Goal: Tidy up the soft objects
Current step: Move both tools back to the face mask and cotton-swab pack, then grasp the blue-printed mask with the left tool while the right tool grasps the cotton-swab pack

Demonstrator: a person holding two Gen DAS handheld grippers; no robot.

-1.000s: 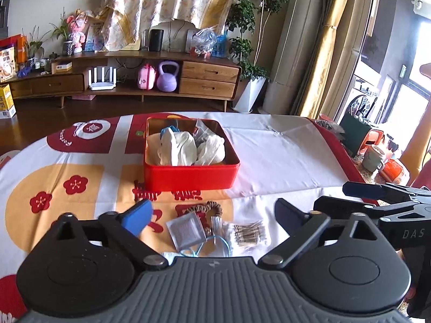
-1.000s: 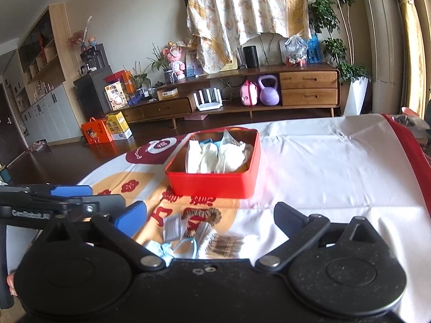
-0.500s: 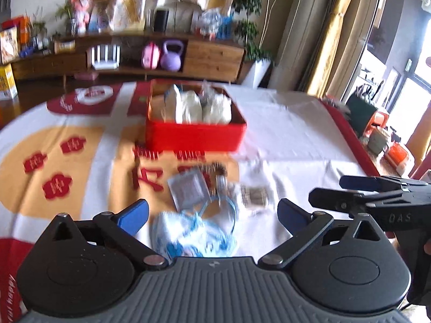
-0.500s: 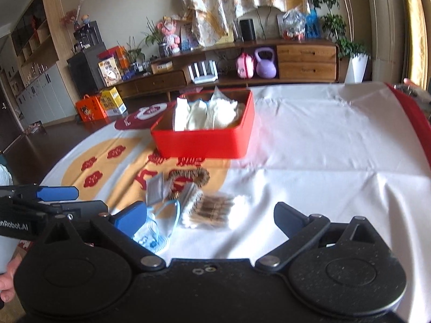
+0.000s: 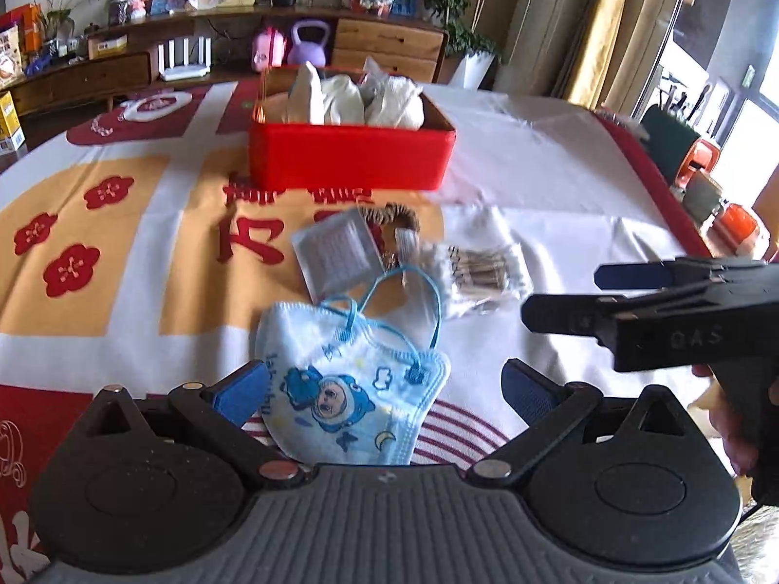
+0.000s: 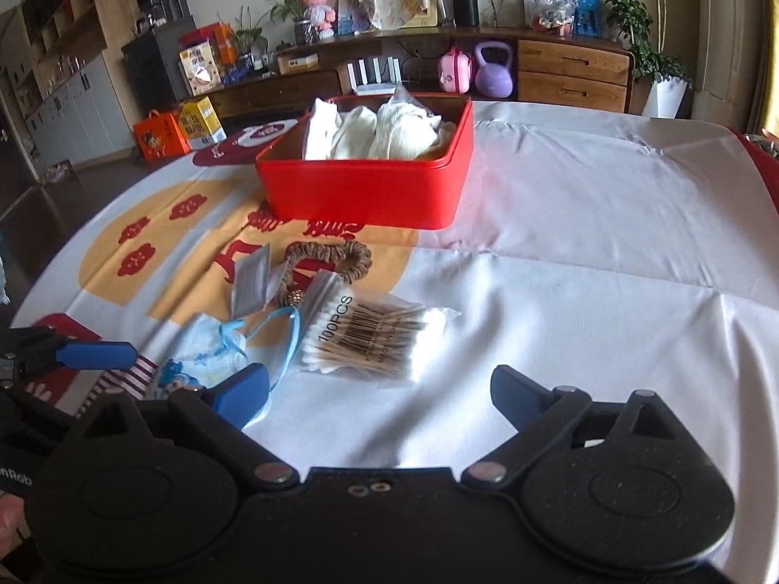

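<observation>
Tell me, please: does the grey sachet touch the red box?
Apart. In the left wrist view a strip of tablecloth shows between the grey sachet and the red box.

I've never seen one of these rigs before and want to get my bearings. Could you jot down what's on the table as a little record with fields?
Surface: patterned tablecloth, red, yellow and white
Container: red box, open, holding white cloths
Nearest item: child's blue face mask, lying flat between the left gripper's open jaws
Beside it: bag of cotton swabs, right of the mask
Behind it: grey sachet and brown hair scrunchie
Right gripper: jaws open, holding nothing, close to the swabs
</observation>
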